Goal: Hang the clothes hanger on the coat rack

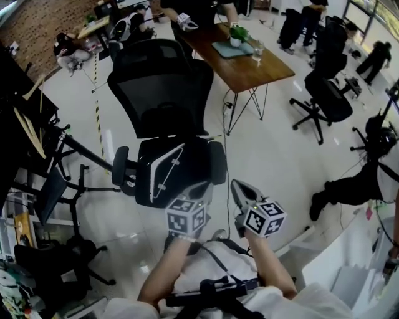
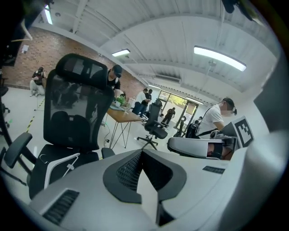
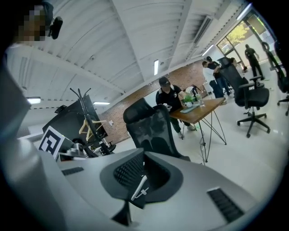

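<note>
On chair [image 1: 163, 93] seat: white hanger [image 1: 171, 165], lying flat. Pale glossy floor [image 1: 280, 149] around; wooden table [image 1: 249, 62] behind chair, people [image 1: 199, 9] beyond; coat rack [image 3: 84, 115] off to its left. Left gripper [image 1: 201, 188], right gripper [image 1: 238, 187] before chair, fingers pressed together, empty.

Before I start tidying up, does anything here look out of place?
Yes: a white clothes hanger lies flat on the seat of the black office chair instead of hanging anywhere. The coat rack stands apart from the chair, off to the left. Nothing looks spilled or broken.
</note>
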{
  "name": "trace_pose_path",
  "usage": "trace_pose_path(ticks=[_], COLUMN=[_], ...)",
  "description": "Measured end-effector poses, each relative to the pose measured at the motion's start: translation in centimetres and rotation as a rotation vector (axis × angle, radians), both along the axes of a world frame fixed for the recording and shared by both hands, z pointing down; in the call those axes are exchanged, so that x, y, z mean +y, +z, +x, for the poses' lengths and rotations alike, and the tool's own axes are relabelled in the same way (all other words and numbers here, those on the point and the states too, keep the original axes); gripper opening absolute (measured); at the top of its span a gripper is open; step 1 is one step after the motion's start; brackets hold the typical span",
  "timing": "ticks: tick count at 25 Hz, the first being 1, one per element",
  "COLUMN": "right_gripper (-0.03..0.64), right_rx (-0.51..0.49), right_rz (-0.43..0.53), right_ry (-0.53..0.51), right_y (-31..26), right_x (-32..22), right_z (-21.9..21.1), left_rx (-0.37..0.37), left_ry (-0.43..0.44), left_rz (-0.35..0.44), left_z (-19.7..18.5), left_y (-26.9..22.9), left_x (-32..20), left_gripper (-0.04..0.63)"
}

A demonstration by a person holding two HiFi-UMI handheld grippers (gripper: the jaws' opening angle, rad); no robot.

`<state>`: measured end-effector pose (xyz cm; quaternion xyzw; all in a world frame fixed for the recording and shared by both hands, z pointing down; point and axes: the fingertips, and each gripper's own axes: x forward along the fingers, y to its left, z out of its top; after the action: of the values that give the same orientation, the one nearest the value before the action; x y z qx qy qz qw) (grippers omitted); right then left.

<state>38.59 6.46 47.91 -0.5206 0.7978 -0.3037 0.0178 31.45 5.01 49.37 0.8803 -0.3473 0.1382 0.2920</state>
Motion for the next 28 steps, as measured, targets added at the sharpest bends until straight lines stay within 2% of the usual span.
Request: trace_pose_path(ticks=[10, 19, 22, 28], right_gripper=[0.028, 0.036, 0.134, 0.188], right_rx=[-0.021, 0.059, 0.077, 0.121], right_rz=[-0.027, -0.071, -0.113, -0.178], right_ry=[-0.177, -0.306, -0.337, -0.383], right_y=[1.7, 4.4, 6.2, 9.9], right_x=[-3.0, -5.6, -6.7, -9.0], right_z=[-8.3, -18.4, -20.9, -24.9], left_rx=[-0.021, 0.011, 0.010, -0.005], left_ry=[-0.204, -0.360, -0.392, -0.433], left_rz=[-0.032, -0.086, -0.112, -0.148], left_z=[-9.4, -19.7, -22.5, -26.6], left_y=[1.7, 4.2, 5.5, 7.9], left_x=[-1.0, -2.7, -3.3, -4.9], left_gripper=[-0.009, -0.009, -0.009, -0.009])
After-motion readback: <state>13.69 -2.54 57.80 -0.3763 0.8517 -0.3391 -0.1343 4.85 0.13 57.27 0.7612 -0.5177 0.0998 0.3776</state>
